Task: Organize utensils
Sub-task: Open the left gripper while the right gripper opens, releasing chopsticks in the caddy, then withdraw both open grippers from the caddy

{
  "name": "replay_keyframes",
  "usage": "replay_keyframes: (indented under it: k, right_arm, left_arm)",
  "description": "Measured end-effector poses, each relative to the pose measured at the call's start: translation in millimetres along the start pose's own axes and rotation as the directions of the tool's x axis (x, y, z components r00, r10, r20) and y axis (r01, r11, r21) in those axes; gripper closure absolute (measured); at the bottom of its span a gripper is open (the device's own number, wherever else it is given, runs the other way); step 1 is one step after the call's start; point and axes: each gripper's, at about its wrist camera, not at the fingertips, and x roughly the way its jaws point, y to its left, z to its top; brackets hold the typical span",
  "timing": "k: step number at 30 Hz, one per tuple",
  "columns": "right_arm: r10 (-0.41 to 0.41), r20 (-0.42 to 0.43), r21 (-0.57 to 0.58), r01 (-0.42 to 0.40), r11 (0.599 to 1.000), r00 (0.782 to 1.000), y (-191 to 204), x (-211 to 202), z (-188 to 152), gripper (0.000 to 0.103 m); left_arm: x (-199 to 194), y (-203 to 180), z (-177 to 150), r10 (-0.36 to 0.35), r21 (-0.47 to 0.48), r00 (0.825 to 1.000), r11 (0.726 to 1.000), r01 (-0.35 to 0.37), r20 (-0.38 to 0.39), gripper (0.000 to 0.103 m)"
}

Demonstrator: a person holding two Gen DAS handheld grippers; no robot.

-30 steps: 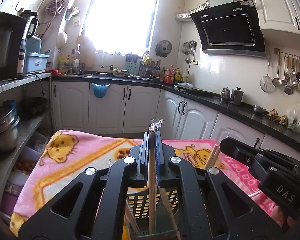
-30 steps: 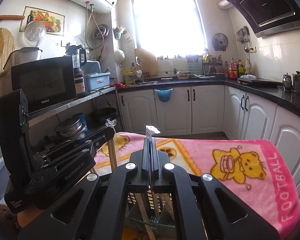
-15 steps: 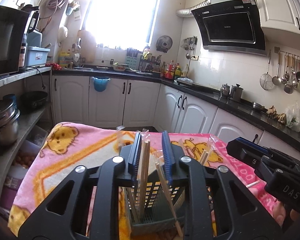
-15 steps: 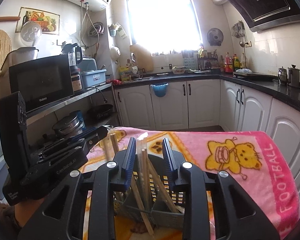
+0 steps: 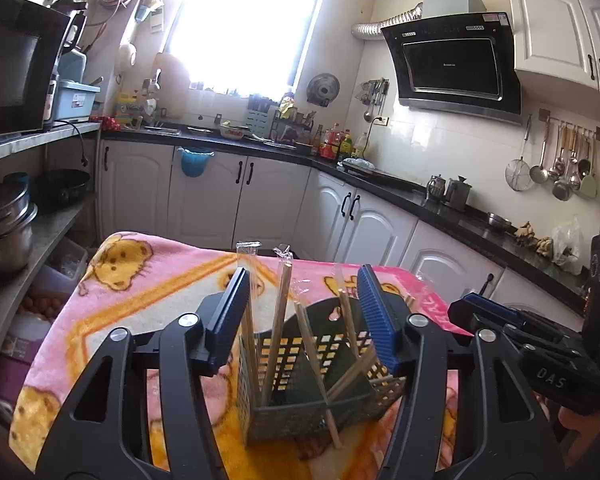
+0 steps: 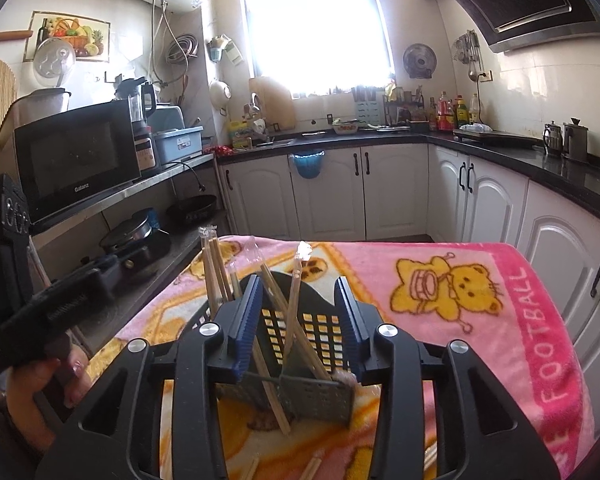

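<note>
Left gripper [image 5: 302,316] has just been opening — jaws now stand apart, released, wrapped chopsticks [image 5: 277,320] between them but no pad pressing. Right gripper [image 6: 298,314] likewise has just been opening, jaws parted, nothing clamped; one wrapped pair [image 6: 294,300] leans free between its blue pads [image 6: 246,318]. All these sticks stand tilted in the dark slotted utensil basket [image 5: 320,412], which sits on the pink bear blanket [image 6: 460,280]. Step in hand looks like the drop-off into the basket, both pairs let go. A few loose chopsticks [image 6: 314,466] lie on the blanket by the basket — next move likely calls for backing both grippers clear without knocking the leaning sticks, then picking those up.
</note>
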Motion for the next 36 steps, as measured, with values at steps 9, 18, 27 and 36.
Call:
replay_keyframes:
  k: [9, 18, 27, 36]
  right_arm:
    - [0.002, -0.008, -0.007, -0.002, 1.0, 1.0, 1.2, -20.2, -8.8, 0.059]
    - [0.001, -0.011, -0.01, -0.001, 1.0, 1.0, 2.5, -38.7, -20.8, 0.054]
    - [0.006, -0.034, -0.001, -0.006, 1.0, 0.999, 2.7, -51.8, -40.0, 0.051]
    - [0.009, -0.078, -0.014, -0.01, 1.0, 0.997, 9.6, -53.9, -60.0, 0.051]
  left_arm:
    - [-19.5, 1.4, -7.7, -0.025, -0.027, 0.999, 0.999, 0.025, -0.023, 0.037]
    - [-32.0, -1.9, -21.2, -0.04, -0.019, 0.998, 0.999, 0.039, -0.058, 0.018]
    - [-39.3, -4.3, -35.5, -0.018, 0.002, 0.997, 1.0, 0.018, -0.078, 0.011]
    - [-40.5, -0.7, -50.7, 0.011, 0.004, 0.994, 1.0, -0.011, -0.113, 0.011]
